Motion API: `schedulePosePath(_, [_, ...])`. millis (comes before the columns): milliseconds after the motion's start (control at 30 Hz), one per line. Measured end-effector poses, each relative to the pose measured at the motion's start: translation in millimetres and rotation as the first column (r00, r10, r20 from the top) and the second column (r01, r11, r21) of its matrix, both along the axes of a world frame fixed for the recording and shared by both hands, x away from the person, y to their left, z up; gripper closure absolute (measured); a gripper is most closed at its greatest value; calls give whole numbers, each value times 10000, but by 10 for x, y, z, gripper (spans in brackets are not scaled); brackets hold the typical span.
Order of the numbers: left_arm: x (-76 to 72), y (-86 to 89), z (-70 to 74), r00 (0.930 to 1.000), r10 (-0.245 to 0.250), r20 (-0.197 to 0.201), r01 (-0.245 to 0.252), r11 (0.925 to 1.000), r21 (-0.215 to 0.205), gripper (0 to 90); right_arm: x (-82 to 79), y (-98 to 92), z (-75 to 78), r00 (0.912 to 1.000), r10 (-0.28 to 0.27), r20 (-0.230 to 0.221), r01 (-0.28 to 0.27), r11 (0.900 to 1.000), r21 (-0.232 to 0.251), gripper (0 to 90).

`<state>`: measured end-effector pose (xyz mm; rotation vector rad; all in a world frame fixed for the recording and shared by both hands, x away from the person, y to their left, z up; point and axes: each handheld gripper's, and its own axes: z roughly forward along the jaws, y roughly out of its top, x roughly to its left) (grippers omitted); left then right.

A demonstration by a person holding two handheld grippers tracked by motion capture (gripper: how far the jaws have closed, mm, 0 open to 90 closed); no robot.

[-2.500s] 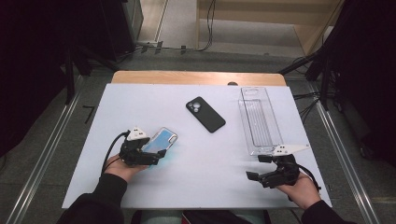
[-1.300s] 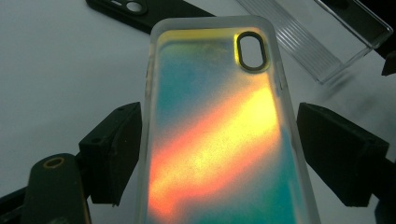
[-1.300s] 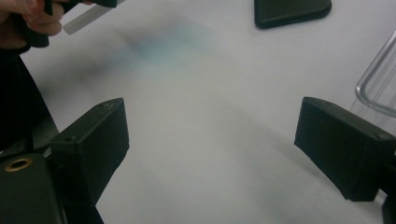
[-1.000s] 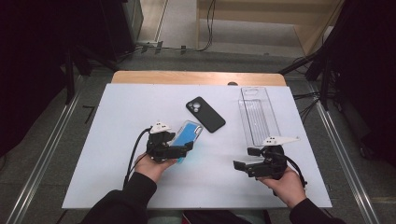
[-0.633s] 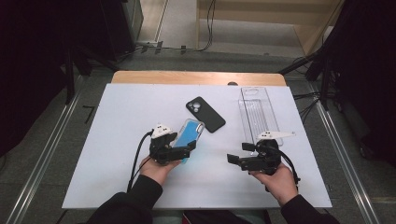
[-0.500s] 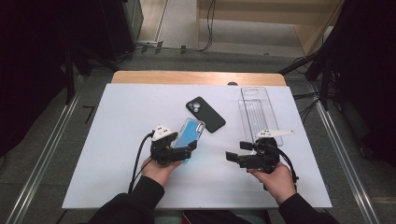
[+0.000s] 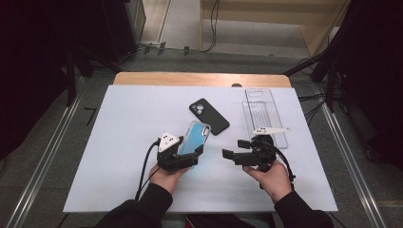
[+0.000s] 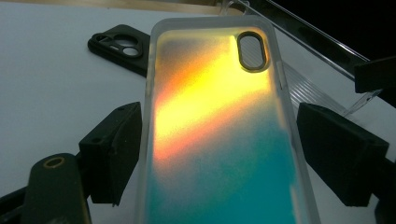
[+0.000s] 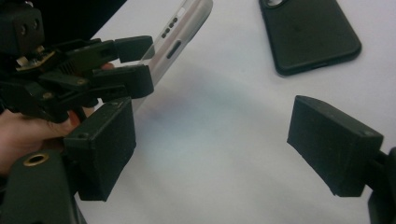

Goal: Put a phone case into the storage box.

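Looks like handover/regrip of translucent phone case (image 7: 194, 138), held tilted up off table (image 7: 119, 142) near middle. Tip: bring right hand-held gripper (image 7: 231, 156) in square to free long edge, grab clear of left's jaws, close before left lets go. Left hand-held gripper (image 7: 186, 158) pinching case across its width. Right one's jaws spread, nothing between, just closed a touch. Black case (image 7: 209, 116) lying behind.

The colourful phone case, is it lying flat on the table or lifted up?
Lifted up. The left gripper holds the phone case tilted, its top end off the table.
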<state>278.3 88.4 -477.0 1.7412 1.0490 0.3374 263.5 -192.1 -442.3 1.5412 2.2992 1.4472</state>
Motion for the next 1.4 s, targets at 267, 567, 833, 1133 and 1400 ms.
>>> schedulePosePath(267, [-35, -14, -16, 9994, 260, 245, -254, 9994, -237, 174, 78, 79, 62, 9997, -135, -205, 146, 9984, 541, 139])
schedulePosePath(567, [-75, -31, -53, 9985, 390, 394, -369, 9979, -524, 173, 189, 185, 86, 9987, -181, -468, 230, 9940, 1072, 140])
schedulePosePath(833, [-123, -96, -65, 9984, 256, 499, -234, 9988, -431, 174, 272, 262, 70, 9969, -252, -741, 345, 9912, 1281, 180])
schedulePosePath(1133, [-165, -112, -54, 9972, 203, 725, -180, 9993, -327, 174, 370, 320, 44, 9934, -260, -1114, 422, 9883, 1465, 207])
schedulePosePath(1400, [-181, -104, -41, 9976, 278, 634, -243, 9981, -565, 173, 427, 375, 28, 9849, -204, -1718, 511, 9830, 1765, 288])
